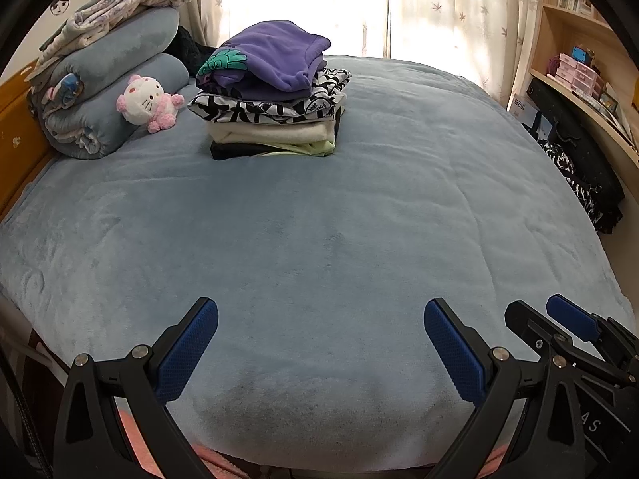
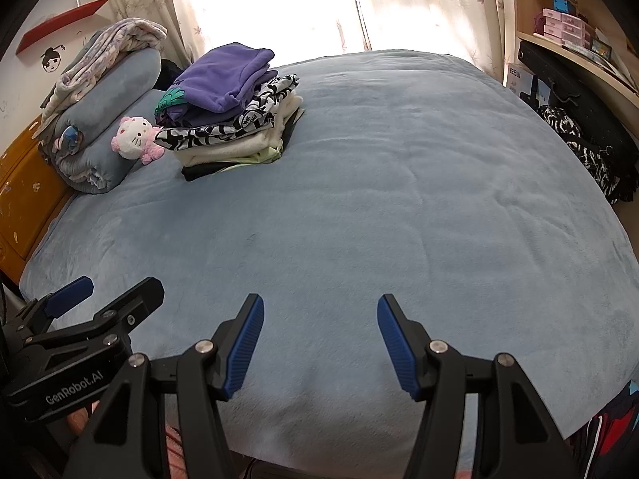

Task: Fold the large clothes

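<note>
Grippers are hovering side by side over the near edge of the blue bed (image 1: 339,219), left gripper (image 1: 321,343) and right gripper (image 2: 320,343) both spread with nothing between the pads. Folded clothes (image 1: 271,99) are sitting in 1 stack far ahead and to the left, beside the plush toy (image 1: 147,101), left gripper likely nearer; no unfolded garment is showing. "GenRobot.AI" is reading on the left gripper's body.

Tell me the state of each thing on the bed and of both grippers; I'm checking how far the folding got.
Left gripper: open, empty, over the bed.
Right gripper: open, empty, beside the left one.
Stack of clothes: folded, piled.
Purple garment: folded, topmost.
Blue blankets: rolled, stacked by the headboard.
Plush toy: leaning on the blankets.
Bed cover: spread flat, bare in front.
</note>
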Demonstrator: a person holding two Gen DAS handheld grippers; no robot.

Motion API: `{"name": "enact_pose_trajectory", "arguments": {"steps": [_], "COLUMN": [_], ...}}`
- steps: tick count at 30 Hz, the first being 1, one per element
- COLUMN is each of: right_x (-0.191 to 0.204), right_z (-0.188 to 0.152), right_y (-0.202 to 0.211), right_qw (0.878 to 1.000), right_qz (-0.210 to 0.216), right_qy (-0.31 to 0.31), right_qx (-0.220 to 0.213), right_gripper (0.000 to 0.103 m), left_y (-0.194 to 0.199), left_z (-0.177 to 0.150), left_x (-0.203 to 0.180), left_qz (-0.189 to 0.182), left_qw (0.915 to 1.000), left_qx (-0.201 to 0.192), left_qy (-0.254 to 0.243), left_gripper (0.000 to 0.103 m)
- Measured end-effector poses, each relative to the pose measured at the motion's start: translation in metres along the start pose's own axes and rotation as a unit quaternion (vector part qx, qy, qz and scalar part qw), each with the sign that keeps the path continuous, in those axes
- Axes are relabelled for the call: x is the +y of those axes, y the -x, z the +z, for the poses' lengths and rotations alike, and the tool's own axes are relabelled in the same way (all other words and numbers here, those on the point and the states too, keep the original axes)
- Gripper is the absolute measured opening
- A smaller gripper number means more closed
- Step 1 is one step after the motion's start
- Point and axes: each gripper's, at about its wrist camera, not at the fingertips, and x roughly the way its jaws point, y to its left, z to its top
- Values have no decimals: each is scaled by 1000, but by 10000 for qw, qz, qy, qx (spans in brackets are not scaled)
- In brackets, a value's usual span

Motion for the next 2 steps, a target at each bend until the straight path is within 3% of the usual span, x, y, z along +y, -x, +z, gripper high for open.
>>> {"name": "enact_pose_trajectory", "arguments": {"steps": [2], "right_x": [0], "right_z": [0], "right_y": [0], "right_qw": [10000], "right_qz": [-4], "right_qy": [1], "right_qx": [2], "right_gripper": [59], "left_y": [-1], "left_z": [0], "left_x": [2], "left_qz": [-19], "left_qw": [10000], "left_qx": [33], "left_qy": [19], "left_gripper": [102]}}
